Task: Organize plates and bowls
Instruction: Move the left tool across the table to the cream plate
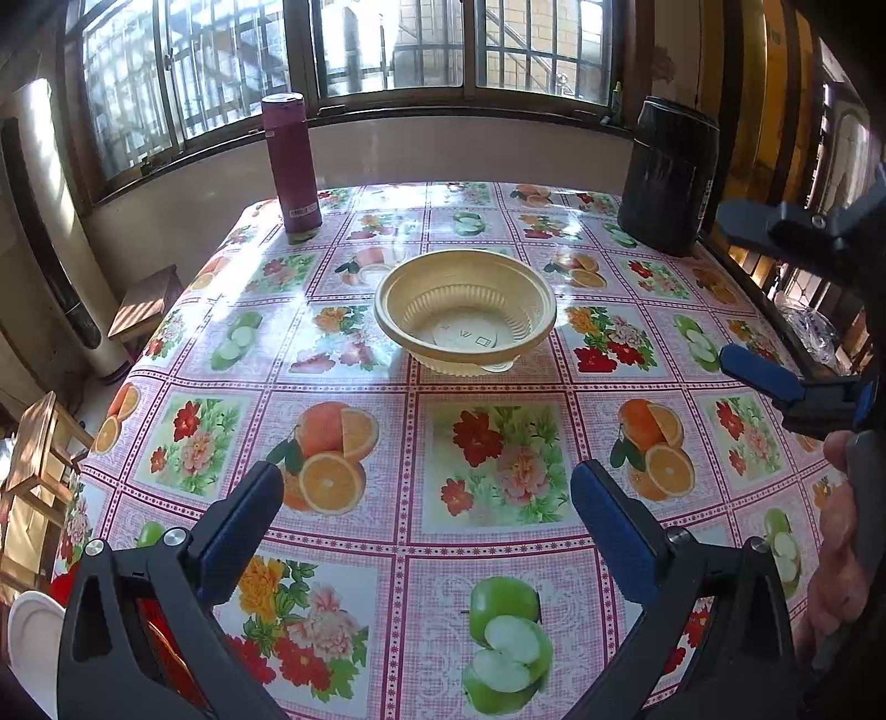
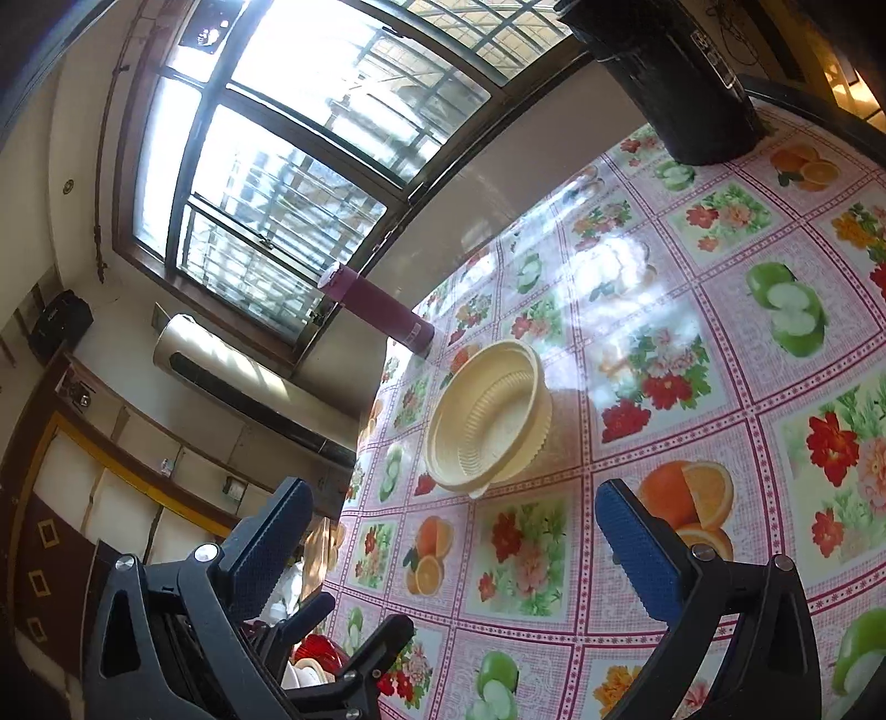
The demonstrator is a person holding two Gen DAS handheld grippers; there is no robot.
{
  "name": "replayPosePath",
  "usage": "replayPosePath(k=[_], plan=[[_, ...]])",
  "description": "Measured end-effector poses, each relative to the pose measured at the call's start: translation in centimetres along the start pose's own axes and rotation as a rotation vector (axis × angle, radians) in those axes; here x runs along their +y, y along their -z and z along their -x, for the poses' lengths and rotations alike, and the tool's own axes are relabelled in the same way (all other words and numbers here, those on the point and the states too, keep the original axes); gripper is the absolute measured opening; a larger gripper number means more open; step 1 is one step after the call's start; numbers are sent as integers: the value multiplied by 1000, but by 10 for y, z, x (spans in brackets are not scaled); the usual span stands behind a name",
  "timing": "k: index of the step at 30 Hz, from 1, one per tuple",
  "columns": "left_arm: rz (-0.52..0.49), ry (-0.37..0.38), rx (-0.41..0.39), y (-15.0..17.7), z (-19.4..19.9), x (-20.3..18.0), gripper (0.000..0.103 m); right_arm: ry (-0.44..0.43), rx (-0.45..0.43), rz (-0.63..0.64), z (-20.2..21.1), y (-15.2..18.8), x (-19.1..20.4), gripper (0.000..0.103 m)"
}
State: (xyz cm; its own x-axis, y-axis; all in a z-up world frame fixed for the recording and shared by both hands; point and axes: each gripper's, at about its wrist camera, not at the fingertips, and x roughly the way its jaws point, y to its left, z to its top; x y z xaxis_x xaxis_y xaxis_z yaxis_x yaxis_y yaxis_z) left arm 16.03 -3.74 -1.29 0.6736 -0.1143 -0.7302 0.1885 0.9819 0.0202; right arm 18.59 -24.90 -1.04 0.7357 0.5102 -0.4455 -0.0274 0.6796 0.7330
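I stand over a table covered in a glossy pink checked oilcloth printed with fruit and flowers. Near its middle sits a pale yellow ribbed plastic bowl, upright and apparently empty. My left gripper hovers spread wide, holding nothing, the bowl straight ahead and well apart. My right gripper, also wide open and empty, is tilted, with the bowl ahead near its left finger. I judge the light bowl could skid on the slick cloth or tip if one finger clips its thin rim.

Home dining rm: fruit-print tablecloth, barred window, thermos, wood stools.
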Motion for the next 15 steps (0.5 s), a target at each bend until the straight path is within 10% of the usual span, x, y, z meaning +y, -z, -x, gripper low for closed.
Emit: replayPosePath(k=[15], plan=[[-19,-138,-21,-36,-4,27,103,-57,5,26,-56,-39,46,103]])
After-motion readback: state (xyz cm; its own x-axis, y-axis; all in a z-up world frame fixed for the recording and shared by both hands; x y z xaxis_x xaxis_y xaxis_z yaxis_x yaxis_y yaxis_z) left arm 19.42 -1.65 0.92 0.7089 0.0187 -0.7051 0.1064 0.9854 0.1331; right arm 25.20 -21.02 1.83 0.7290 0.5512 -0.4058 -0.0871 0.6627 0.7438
